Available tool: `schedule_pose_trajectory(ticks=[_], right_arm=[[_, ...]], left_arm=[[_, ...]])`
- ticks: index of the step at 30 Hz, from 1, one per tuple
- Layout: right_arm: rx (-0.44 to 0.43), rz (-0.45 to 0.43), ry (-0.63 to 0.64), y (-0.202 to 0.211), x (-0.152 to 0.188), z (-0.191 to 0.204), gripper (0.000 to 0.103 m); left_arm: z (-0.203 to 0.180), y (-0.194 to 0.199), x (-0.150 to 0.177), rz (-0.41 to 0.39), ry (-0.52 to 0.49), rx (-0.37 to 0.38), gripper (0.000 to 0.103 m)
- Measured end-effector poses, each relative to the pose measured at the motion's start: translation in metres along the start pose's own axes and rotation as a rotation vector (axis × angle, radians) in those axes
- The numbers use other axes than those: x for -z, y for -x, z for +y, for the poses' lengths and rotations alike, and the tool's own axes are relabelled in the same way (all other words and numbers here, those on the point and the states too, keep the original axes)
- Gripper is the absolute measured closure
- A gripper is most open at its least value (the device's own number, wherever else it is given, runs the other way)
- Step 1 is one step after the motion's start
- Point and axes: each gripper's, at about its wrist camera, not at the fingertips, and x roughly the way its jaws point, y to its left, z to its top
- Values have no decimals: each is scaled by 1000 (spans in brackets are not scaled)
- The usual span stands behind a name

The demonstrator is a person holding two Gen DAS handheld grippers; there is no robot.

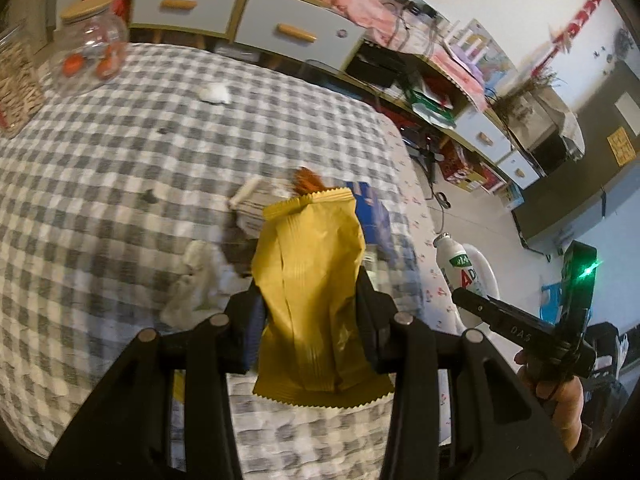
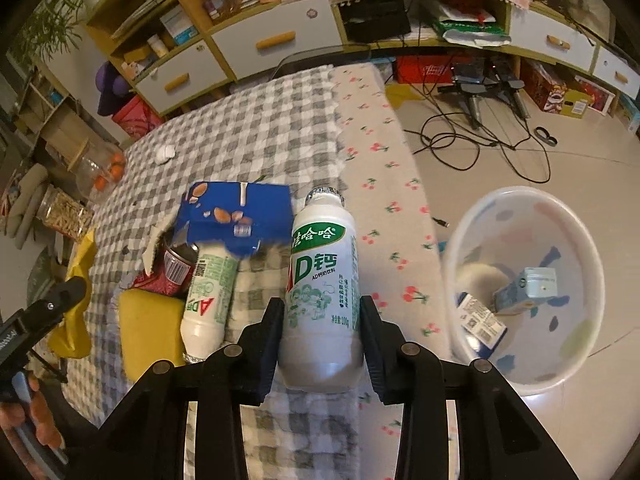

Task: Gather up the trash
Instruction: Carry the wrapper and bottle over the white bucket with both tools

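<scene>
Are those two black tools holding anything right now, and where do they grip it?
Left tool: yellow snack wrapper, pinched across its middle. Right tool: white AD drink bottle, gripped around its lower body.

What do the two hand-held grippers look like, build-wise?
Both look alike. The left hand-held gripper and the right hand-held gripper are matte black plastic, with angular linkage arms joined by round silver pins and flat fingers carrying dark blue ribbed pads. From the left wrist, the right one shows pale lettering, a green light and a thin black cable.
</scene>
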Motion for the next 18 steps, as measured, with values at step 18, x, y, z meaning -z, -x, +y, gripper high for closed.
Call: schedule_pose_trajectory(ticks=[18], right_arm=[[53,-56,-150,50,11,-94,65]], left_arm=[[-78,-39,8,57,-111,77,61]])
